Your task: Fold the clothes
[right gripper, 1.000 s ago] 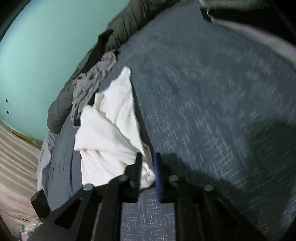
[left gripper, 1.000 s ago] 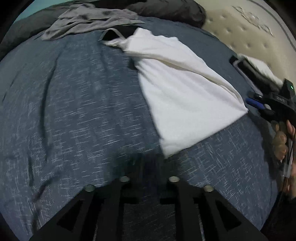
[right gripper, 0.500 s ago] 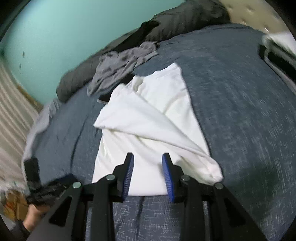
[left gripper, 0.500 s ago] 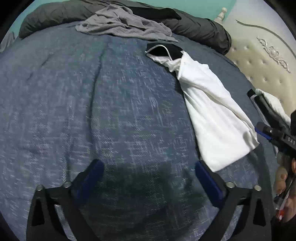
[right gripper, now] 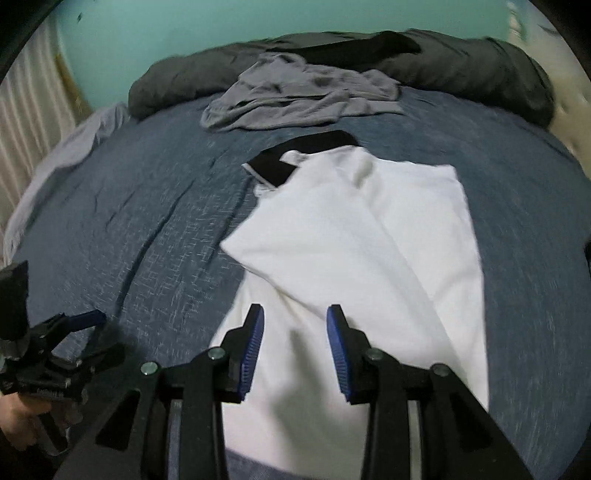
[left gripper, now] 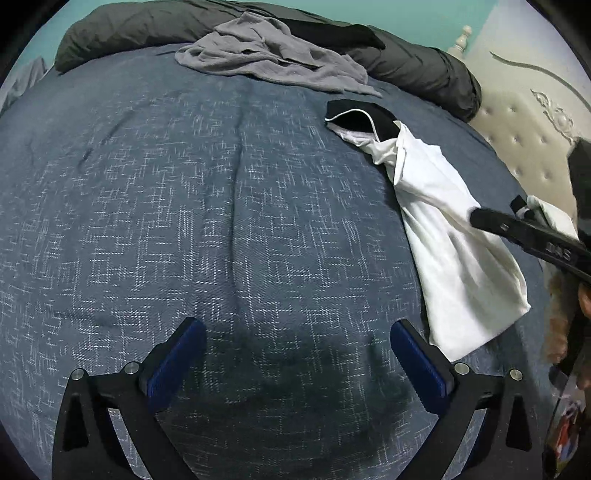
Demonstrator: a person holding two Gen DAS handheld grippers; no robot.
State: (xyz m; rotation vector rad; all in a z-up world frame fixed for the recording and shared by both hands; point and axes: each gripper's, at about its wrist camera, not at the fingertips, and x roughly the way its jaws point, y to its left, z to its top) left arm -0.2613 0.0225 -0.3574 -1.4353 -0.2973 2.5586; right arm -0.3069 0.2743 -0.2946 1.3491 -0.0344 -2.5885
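A white shirt with a black collar (left gripper: 447,236) (right gripper: 369,236) lies folded lengthwise on the blue bedspread (left gripper: 184,221). My left gripper (left gripper: 295,332) stands wide open over bare bedspread, left of the shirt's near end, nothing between its fingers. It also shows at the lower left of the right wrist view as the left gripper (right gripper: 85,332), held by a hand. My right gripper (right gripper: 295,314) hovers above the shirt's near end, its jaws partly apart and opening, with no cloth pinched between the blue pads. In the left wrist view one of the right gripper's fingers (left gripper: 517,229) reaches over the shirt.
A crumpled grey garment (left gripper: 273,55) (right gripper: 295,96) lies at the far side of the bed, against a dark rolled duvet (left gripper: 424,66) (right gripper: 461,62). A tufted beige headboard (left gripper: 524,129) is at the right. A teal wall (right gripper: 221,29) and a curtain (right gripper: 26,122) lie beyond.
My left gripper went from nearly shut to wide open and slid left off the shirt. My right gripper let go of the shirt's corner, opened wider, rolled and swung over the shirt's near end.
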